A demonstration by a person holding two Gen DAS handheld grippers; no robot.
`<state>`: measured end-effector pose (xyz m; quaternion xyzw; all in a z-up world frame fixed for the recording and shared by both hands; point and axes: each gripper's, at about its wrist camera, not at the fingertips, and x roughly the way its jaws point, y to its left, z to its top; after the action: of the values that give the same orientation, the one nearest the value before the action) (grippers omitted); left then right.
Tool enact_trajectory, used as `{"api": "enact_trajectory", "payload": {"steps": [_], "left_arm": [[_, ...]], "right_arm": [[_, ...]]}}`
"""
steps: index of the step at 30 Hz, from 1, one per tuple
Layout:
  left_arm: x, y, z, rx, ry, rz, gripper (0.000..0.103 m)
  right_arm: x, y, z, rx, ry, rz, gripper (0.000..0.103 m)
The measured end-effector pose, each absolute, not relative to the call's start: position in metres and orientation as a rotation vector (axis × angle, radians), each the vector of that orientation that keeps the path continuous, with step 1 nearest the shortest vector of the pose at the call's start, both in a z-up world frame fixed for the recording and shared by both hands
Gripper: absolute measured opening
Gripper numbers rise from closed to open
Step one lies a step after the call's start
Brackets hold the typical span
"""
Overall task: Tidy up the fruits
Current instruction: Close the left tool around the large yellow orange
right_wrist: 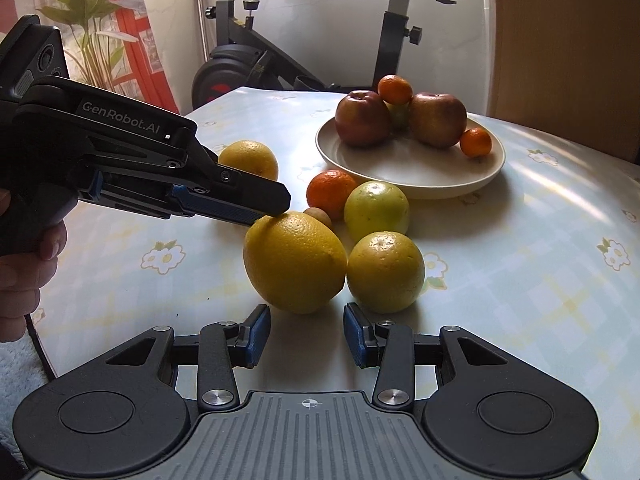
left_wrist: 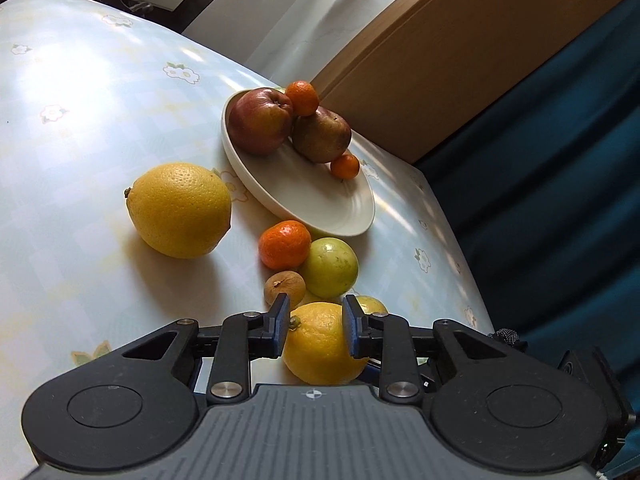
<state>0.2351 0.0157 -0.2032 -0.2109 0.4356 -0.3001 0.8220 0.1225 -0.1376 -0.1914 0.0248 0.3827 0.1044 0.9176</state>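
Domestic living space, seen across a fruit-laden worktop [right_wrist: 540,280].
The worktop carries a glossy flower-print cloth and a cream plate [right_wrist: 412,176] of fruit; beyond its far edge stands an exercise bike [right_wrist: 256,60], to the far left a leafy houseplant [right_wrist: 86,20] by a red curtain [right_wrist: 132,28], and to the right wooden furniture [left_wrist: 452,64] and dark teal fabric [left_wrist: 560,168].

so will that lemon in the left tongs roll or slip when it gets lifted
Probably firm: the lemon looks thick-skinned and holds its shape between the left tongs. Its pebbled peel should grip the ribbed pads fairly well. It is oval and rests against a yellow fruit, so a loose pinch could let it twist or roll away.
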Motion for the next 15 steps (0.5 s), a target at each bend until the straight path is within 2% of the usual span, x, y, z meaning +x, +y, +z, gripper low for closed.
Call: {"api": "enact_trajectory", "payload": {"steps": [15], "left_arm": [[0.2341,0.0122,-0.2007,-0.411,0.924,-0.650,0.030]], "right_arm": [[0.1251,-0.1326,-0.1904,0.020,0.784,0.222,0.039]]}}
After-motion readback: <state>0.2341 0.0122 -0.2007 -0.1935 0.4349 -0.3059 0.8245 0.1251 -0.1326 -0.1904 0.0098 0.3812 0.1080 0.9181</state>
